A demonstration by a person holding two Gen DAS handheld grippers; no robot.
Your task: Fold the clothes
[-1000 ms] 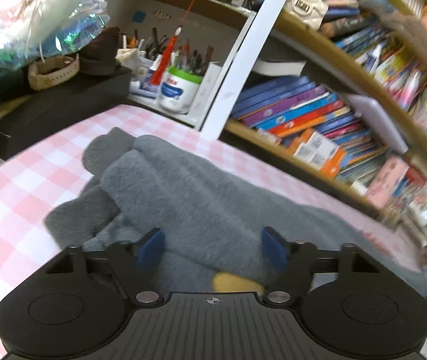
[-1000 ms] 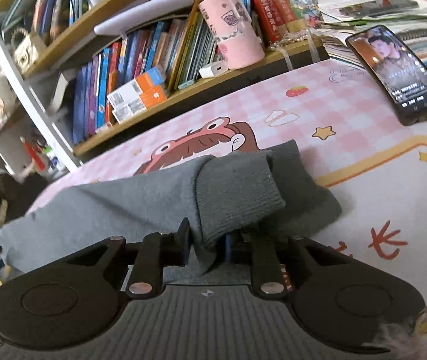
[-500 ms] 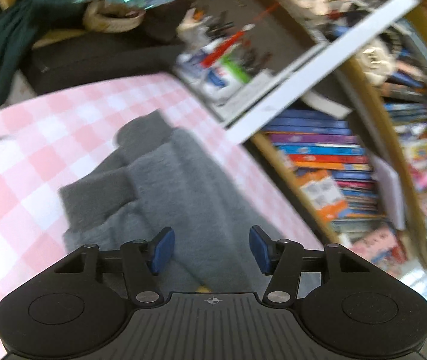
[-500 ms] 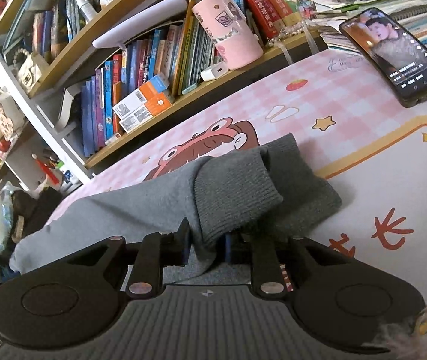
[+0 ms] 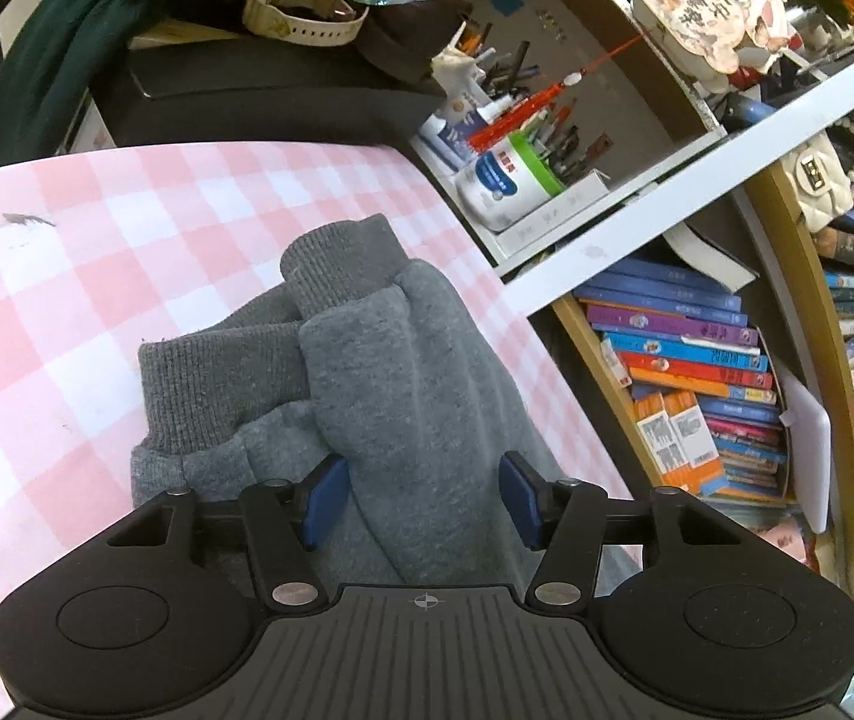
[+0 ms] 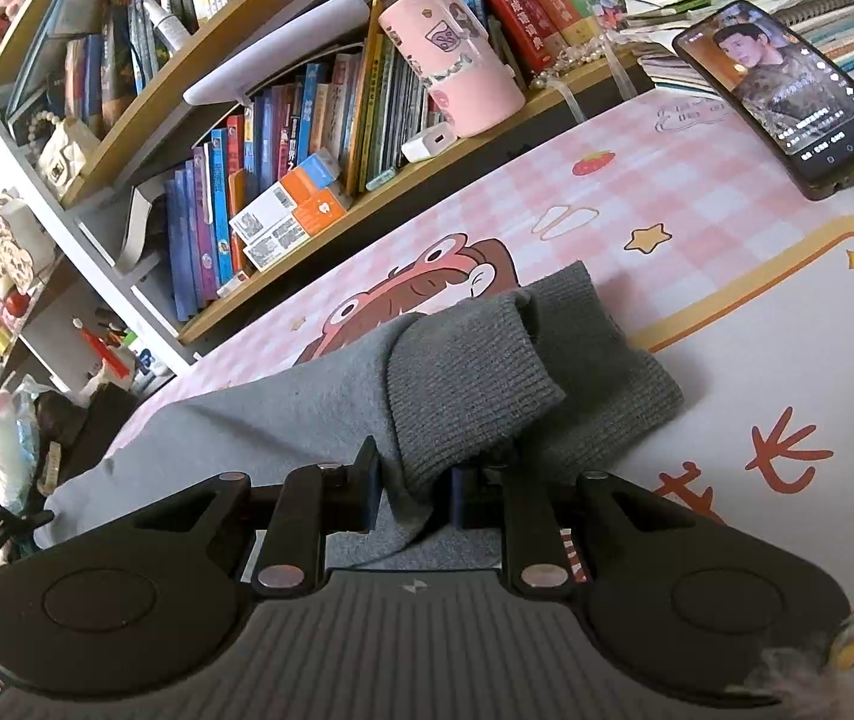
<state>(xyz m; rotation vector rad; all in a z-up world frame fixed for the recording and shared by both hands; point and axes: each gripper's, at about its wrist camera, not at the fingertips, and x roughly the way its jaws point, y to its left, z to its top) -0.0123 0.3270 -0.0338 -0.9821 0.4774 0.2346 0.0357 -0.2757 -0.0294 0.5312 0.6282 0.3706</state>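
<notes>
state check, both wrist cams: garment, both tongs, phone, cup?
grey garment: bunched lengthwise on the pink checked mat, ribbed cuffs showing at both ends
left tongs: closing around a garment fold, pads not yet pressing
right tongs: shut on the ribbed cuff
phone: screen lit, cable plugged in, flat on mat
pink cup: upright on shelf ledge
</notes>
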